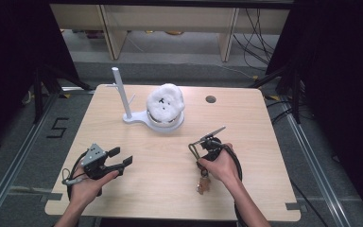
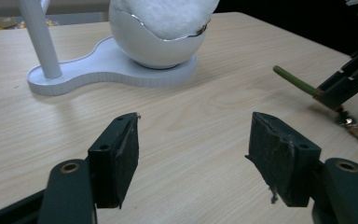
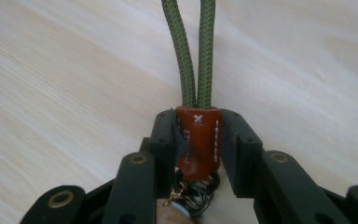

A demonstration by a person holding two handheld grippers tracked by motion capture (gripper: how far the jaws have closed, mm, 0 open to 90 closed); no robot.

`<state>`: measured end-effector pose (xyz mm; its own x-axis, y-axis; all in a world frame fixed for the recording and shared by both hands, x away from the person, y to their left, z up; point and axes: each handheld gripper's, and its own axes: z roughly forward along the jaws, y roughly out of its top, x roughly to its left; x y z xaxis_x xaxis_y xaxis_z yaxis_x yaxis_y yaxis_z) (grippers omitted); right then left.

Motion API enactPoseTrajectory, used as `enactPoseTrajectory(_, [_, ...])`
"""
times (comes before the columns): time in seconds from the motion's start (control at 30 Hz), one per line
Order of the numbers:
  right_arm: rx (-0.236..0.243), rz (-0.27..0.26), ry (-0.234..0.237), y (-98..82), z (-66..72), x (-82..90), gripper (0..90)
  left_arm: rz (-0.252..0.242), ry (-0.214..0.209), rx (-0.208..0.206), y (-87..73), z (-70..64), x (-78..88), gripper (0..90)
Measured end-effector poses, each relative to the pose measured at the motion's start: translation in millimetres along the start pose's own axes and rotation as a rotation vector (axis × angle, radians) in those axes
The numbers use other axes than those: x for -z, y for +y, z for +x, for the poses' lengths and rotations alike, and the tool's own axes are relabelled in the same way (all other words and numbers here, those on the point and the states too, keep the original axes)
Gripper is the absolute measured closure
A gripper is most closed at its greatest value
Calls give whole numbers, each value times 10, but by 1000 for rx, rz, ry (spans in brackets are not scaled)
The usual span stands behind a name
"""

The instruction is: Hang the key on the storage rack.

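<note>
Stand (image 1: pixel 137 118) sits at table (image 1: pixel 246 189) rear centre, post (image 1: pixel 121 92) left, fluffy ball (image 1: pixel 166 104) right on it. Near edge: left gripper (image 1: pixel 121 157) left, right gripper (image 1: pixel 202 143) right.

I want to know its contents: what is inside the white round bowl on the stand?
A fluffy white ball with small dark marks fills the white bowl and rises above its rim. Whatever lies under the fluff is covered, so it cannot be seen.
</note>
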<state>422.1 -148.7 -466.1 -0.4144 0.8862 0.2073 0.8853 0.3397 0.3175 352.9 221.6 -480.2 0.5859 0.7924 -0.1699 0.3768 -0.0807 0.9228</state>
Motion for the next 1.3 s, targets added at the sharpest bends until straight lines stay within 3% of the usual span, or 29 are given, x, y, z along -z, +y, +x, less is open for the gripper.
enactPoseTrajectory(0.17, [63, -178, 40, -2, 45, 47, 688, -16, -40, 30, 66, -41, -25, 351])
enactPoseTrajectory(0.2, [75, -210, 76, -4, 47, 61, 688, -20, -45, 31, 79, -51, -35, 354])
enactPoseTrajectory(0.3, [89, -269, 76, 5, 71, 108, 688, -21, -53, 15, 120, -86, -62, 362])
enactPoseTrajectory(0.43, [67, -328, 92, 6, 117, 171, 688, -28, -68, 3, 182, -134, -105, 371])
enactPoseTrajectory(0.47, [109, -398, 115, 17, 112, 169, 687, -29, -72, 1, 215, -154, -130, 374])
enactPoseTrajectory(0.5, [109, -398, 115, 17, 112, 169, 687, -29, -72, 1, 215, -154, -130, 376])
enactPoseTrajectory(0.63, [126, -501, 144, 28, 161, 184, 687, -41, -86, -1, 285, -179, -177, 387])
enactPoseTrajectory(0.8, [165, -578, 151, 55, 218, 204, 687, -60, -103, 4, 379, -197, -232, 409])
enactPoseTrajectory(0.83, [144, -590, 165, 51, 252, 209, 687, -61, -105, 3, 396, -199, -242, 414])
enactPoseTrajectory(0.9, [190, -625, 156, 74, 248, 212, 687, -62, -109, 4, 427, -203, -258, 419])
enactPoseTrajectory(0.97, [185, -638, 178, 81, 281, 223, 687, -67, -117, 5, 455, -206, -275, 423])
enactPoseTrajectory(1.2, [215, -710, 188, 114, 354, 230, 687, -80, -128, 4, 584, -209, -314, 432])
enactPoseTrajectory(1.3, [193, -717, 207, 109, 420, 233, 687, -97, -142, 10, 635, -209, -336, 444])
